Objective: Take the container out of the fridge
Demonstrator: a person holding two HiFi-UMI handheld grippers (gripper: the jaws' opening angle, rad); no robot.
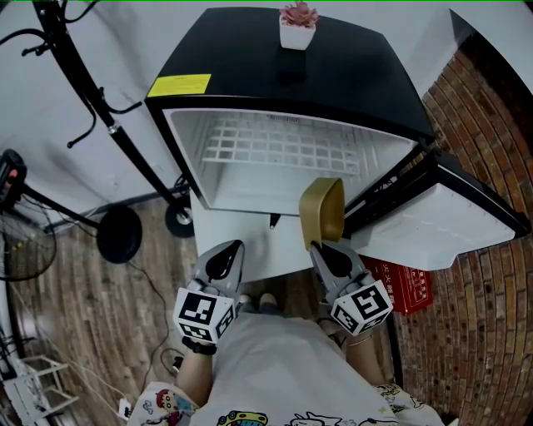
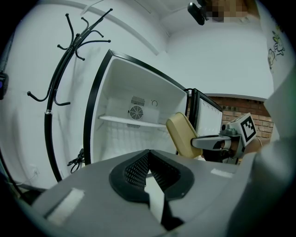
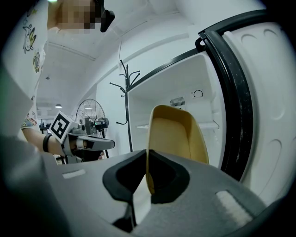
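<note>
My right claw (image 1: 330,251) is clamped on the wall of the tan container (image 1: 323,208), held just outside the open fridge (image 1: 250,133); my left claw (image 1: 225,256) is closed and empty; I judge a steady pull clear of the door (image 1: 450,212) advisable.

A potted plant (image 1: 297,25) stands on the fridge (image 1: 350,75) top, near its back edge. The fridge door (image 1: 450,218) hangs open on the right. The container (image 1: 323,210) is before the opening's right side, in the right gripper (image 1: 318,250), with the left gripper (image 1: 236,248) to its left. A coat stand (image 1: 107,112) stands left of the fridge.
</note>
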